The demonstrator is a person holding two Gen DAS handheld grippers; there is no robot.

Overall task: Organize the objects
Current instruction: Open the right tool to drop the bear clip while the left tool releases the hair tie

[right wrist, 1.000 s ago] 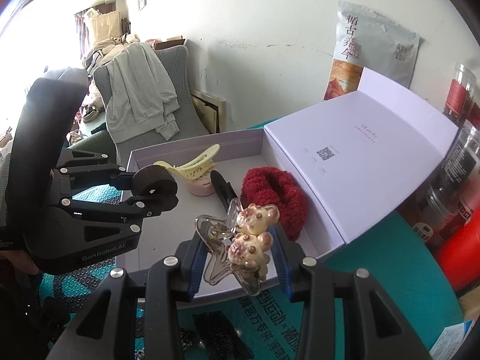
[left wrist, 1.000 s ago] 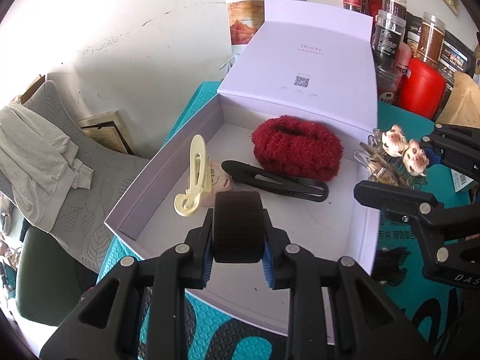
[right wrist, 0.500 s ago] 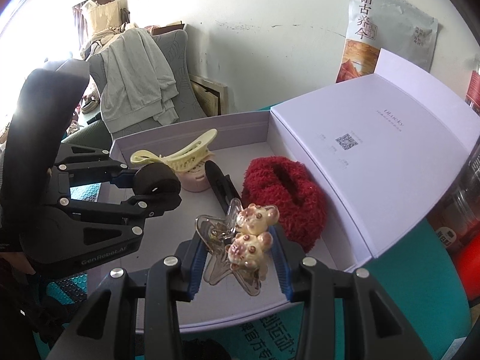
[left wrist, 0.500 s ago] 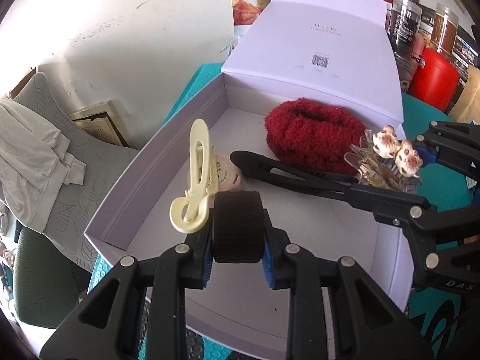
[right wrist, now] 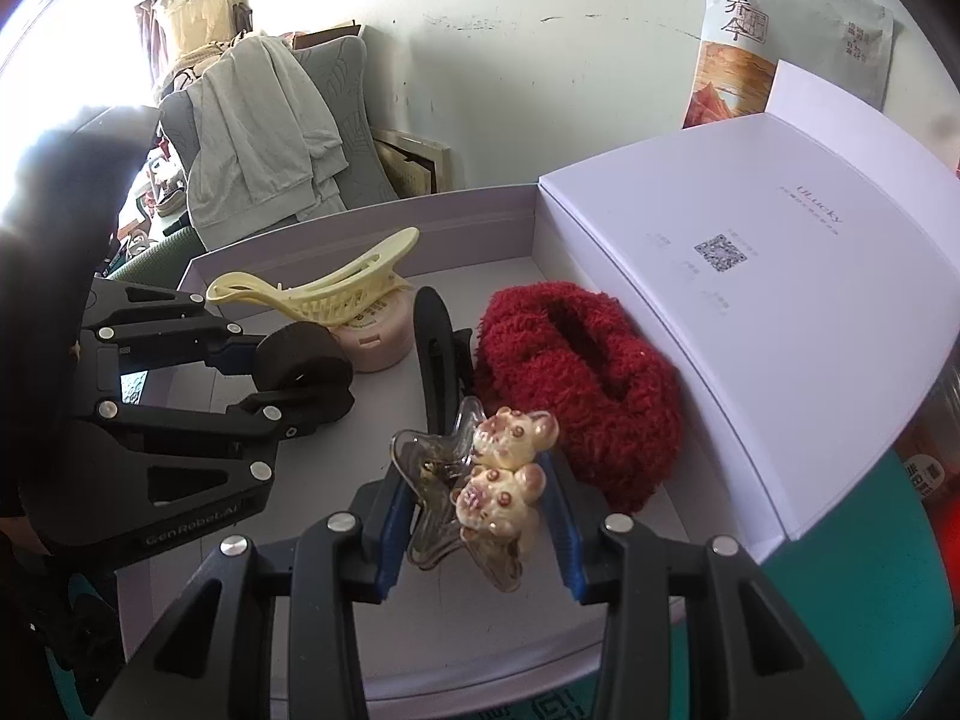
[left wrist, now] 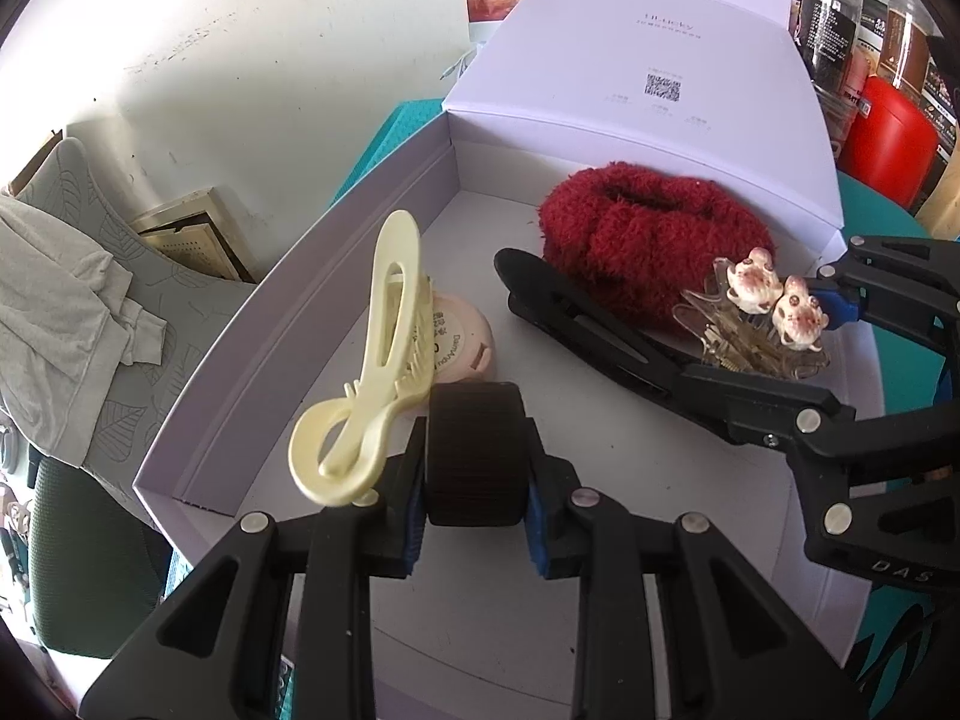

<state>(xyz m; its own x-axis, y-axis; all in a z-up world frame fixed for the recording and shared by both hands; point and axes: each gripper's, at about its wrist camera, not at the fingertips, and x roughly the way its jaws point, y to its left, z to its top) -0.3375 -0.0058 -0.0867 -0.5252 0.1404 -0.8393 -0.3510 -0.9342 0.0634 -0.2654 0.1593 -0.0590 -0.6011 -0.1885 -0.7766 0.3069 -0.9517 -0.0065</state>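
My left gripper (left wrist: 477, 492) is shut on a black roller-shaped hair piece (left wrist: 476, 456), held low over the floor of an open pale lilac box (left wrist: 198, 390). My right gripper (right wrist: 477, 516) is shut on a clear claw clip topped with two cream bear figures (right wrist: 498, 474), also over the box. Inside lie a cream hair claw (left wrist: 378, 360) leaning on a pink round case (left wrist: 462, 342), a long black hair clip (left wrist: 576, 318) and a fluffy red scrunchie (left wrist: 648, 234). In the right wrist view the left gripper (right wrist: 300, 372) with the roller sits at the left of the box.
The box lid (right wrist: 780, 276) stands open against the right. Jars and a red canister (left wrist: 888, 144) stand behind it, with a printed pouch (right wrist: 774, 24) at the wall. The table has a teal mat (right wrist: 840, 648). A grey chair with clothing (right wrist: 258, 126) is beside the table.
Both grippers have come down and forward over the box with their loads. The box contents now look closer and larger in both views.
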